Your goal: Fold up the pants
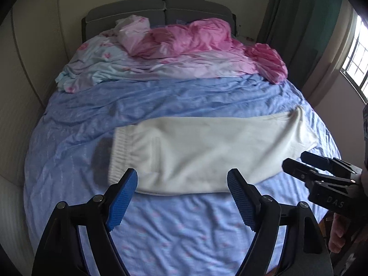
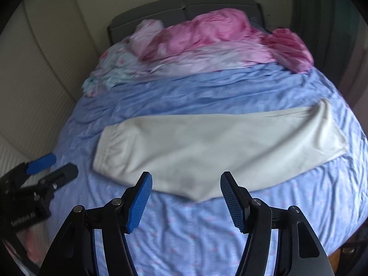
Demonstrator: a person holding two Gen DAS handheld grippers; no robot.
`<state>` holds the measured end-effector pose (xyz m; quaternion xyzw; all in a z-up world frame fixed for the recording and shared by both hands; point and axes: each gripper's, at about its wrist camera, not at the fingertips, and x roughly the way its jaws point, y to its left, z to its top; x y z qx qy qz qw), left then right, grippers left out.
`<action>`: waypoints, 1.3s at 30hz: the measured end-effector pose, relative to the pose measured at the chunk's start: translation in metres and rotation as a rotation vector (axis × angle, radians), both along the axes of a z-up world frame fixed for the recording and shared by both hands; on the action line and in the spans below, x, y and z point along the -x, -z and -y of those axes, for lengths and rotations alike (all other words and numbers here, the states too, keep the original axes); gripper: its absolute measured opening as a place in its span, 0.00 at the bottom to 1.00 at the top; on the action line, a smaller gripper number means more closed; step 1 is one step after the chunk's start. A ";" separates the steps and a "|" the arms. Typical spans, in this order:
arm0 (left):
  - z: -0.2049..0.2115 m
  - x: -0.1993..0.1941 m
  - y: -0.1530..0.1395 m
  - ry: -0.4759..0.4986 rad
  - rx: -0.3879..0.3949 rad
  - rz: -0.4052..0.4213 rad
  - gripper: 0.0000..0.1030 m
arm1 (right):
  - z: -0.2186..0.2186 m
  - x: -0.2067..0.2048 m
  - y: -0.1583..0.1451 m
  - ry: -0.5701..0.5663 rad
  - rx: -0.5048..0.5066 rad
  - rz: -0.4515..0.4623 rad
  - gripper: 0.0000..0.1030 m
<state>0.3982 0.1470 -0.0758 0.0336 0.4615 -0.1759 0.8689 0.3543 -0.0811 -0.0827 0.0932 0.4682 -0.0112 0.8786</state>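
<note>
Cream-white pants (image 1: 202,154) lie flat across the blue bedsheet, folded lengthwise, with the ribbed waistband (image 1: 119,154) to the left and the leg ends to the right. They show the same way in the right wrist view (image 2: 211,147). My left gripper (image 1: 182,181) is open and empty, just in front of the pants' near edge by the waistband. My right gripper (image 2: 186,186) is open and empty, in front of the near edge at mid-length. Each gripper shows in the other's view: the right one (image 1: 296,163) at right, the left one (image 2: 55,168) at left.
The blue sheet (image 1: 174,227) covers the bed. Crumpled pink bedding (image 1: 195,39) and light blue floral bedding (image 1: 96,66) are piled at the head, against a grey headboard (image 1: 161,11). A cream wall runs along the left; a window (image 1: 356,62) and green curtain stand right.
</note>
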 end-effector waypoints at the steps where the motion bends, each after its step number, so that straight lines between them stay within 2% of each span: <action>1: -0.016 -0.009 0.005 0.002 0.005 -0.005 0.78 | -0.016 -0.009 0.004 -0.013 0.009 -0.002 0.61; 8: -0.076 -0.070 0.044 0.036 0.037 -0.057 0.78 | -0.088 -0.065 0.032 -0.051 0.011 -0.007 0.61; 16: -0.113 -0.162 0.112 0.027 0.202 -0.188 0.78 | -0.142 -0.144 0.077 -0.076 -0.001 -0.056 0.61; 19: -0.122 -0.193 0.143 -0.004 0.268 -0.259 0.77 | -0.148 -0.166 0.096 -0.064 -0.011 -0.086 0.61; 24: -0.117 -0.226 0.179 -0.020 0.317 -0.342 0.76 | -0.144 -0.196 0.130 -0.026 -0.011 -0.140 0.61; 29: -0.108 -0.245 0.211 -0.039 0.336 -0.410 0.73 | -0.134 -0.213 0.150 0.013 -0.016 -0.183 0.61; 33: -0.104 -0.254 0.231 -0.068 0.412 -0.478 0.68 | -0.128 -0.216 0.157 0.028 -0.028 -0.192 0.61; 36: -0.098 -0.256 0.240 -0.091 0.430 -0.485 0.67 | -0.128 -0.215 0.160 0.022 -0.020 -0.189 0.61; 39: -0.092 -0.254 0.238 -0.106 0.393 -0.460 0.55 | -0.126 -0.214 0.161 0.022 -0.014 -0.191 0.61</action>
